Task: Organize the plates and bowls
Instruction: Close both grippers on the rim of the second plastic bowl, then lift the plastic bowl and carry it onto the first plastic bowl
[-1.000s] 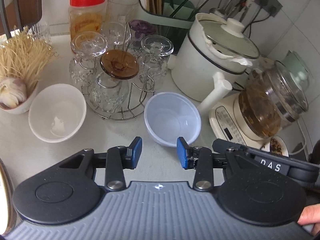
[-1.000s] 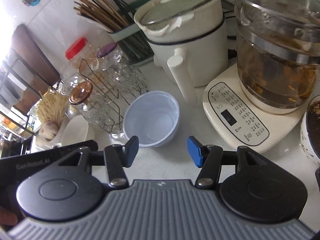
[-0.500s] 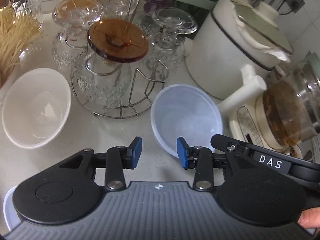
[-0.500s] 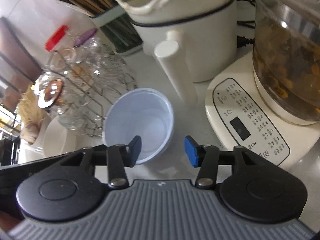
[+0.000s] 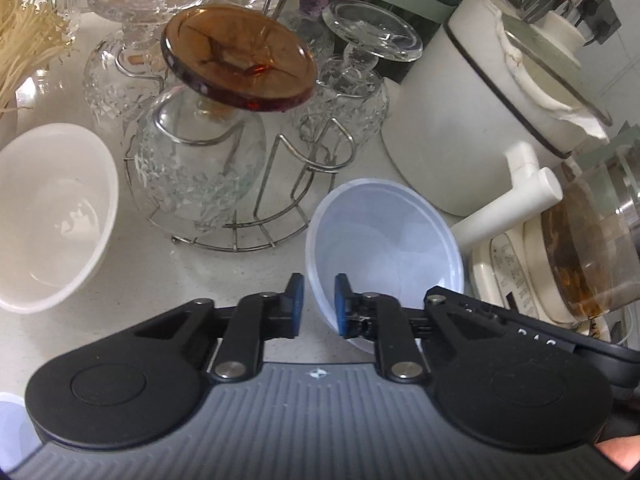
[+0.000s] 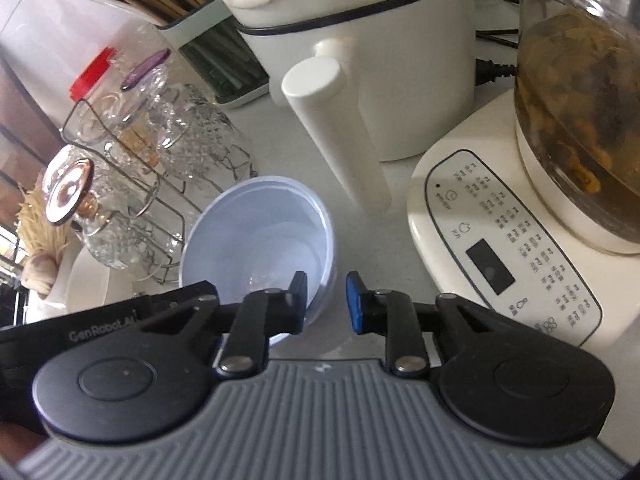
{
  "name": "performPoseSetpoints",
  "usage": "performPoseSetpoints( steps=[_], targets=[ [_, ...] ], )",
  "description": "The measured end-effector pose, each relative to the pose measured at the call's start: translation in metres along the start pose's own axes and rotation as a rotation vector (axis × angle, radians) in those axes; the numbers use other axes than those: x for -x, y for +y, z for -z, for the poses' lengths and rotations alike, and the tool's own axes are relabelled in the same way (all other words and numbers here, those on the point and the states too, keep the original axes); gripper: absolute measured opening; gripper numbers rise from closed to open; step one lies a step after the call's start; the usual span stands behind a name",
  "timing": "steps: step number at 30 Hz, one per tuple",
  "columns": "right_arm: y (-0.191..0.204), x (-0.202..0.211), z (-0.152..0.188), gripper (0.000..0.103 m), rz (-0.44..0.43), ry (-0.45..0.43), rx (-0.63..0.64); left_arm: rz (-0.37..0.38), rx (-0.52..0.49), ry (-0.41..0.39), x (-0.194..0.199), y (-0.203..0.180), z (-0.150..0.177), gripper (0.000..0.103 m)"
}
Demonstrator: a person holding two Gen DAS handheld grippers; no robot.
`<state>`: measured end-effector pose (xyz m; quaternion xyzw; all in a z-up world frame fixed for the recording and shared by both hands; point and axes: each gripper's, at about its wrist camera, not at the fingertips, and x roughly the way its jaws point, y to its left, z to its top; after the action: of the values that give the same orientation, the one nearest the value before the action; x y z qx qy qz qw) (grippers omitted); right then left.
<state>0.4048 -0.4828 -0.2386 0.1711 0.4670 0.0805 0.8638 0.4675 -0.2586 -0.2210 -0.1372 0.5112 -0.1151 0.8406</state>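
I had both grippers on the pale blue bowl point(image 5: 384, 240), which sat low and centre in each frame on the white counter point(image 5: 132, 320). The left gripper point(image 5: 318, 304) straddled its near-left rim, one finger point(image 5: 343, 308) inside the bowl and the other outside, and its jaws were closing on that wall. The right gripper point(image 6: 326, 300) did the same at the near-right rim, jaws closing with the wall between them. I could not tell whether the pads had fully met the plastic.

I judged the two rim grips were meant to lift it evenly toward the white bowl point(image 5: 52, 216) at left.

The counter was crowded: a wire rack of glasses point(image 5: 224, 152) above centre, a white pot point(image 5: 480, 128) upper right, a kettle base point(image 6: 508, 248) at right.
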Motion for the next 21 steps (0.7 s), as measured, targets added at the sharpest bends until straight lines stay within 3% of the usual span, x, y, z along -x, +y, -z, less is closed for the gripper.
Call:
performPoseSetpoints(
  steps=[1,10,21],
  targets=[
    [0.000,0.000,0.001,0.016,-0.004,-0.003,0.005,0.000,-0.009,-0.009,0.001,-0.001,0.001,0.015],
    [0.003,0.014,0.001,0.016,-0.016,-0.006,0.012,0.005,-0.016,-0.018,0.015,-0.011,0.003,0.014],
    [0.022,0.054,-0.004,0.016,-0.044,-0.042,0.009,0.024,-0.006,-0.048,0.061,-0.016,-0.003,0.014]
  ],
)
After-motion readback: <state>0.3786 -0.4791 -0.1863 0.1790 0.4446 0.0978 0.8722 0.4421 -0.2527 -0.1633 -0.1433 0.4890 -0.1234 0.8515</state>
